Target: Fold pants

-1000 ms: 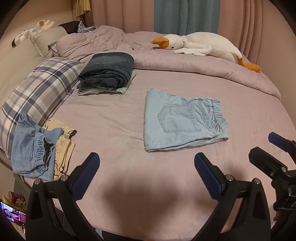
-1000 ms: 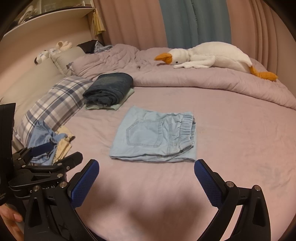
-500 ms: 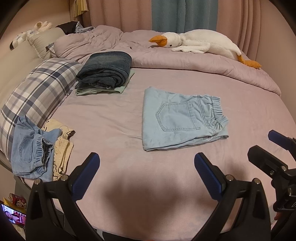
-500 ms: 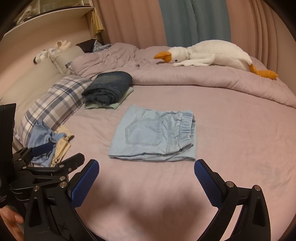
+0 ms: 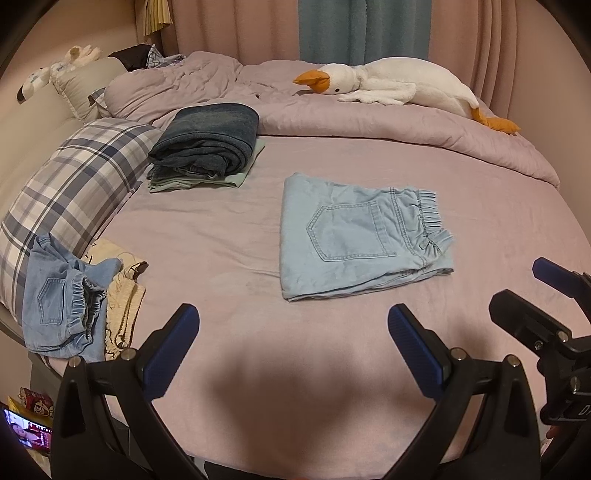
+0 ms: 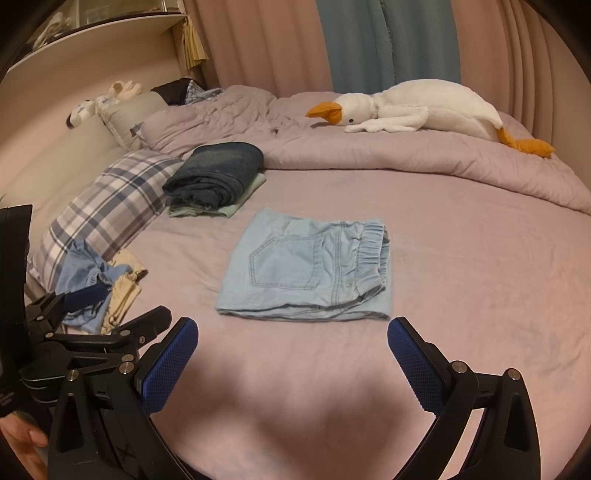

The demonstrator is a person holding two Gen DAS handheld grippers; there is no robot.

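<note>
Pants (image 5: pixel 354 236) folded; labels apparently unreadable.

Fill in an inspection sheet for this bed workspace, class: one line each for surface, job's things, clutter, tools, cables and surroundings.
Surface: mauve bed sheet, lightly creased, with a bunched duvet along the far side.
Job's things: light blue pants lie folded flat mid-bed, pocket up; folded dark jeans sit on a pale green garment.
Clutter: crumpled blue denim and cream garment at the near left edge; goose plush; plaid pillow.
Tools: left tool and right tool both open, empty, hovering short of the pants.
Cables: nothing seen.
Surroundings: pink and teal curtains; shelf above the headboard.
</note>
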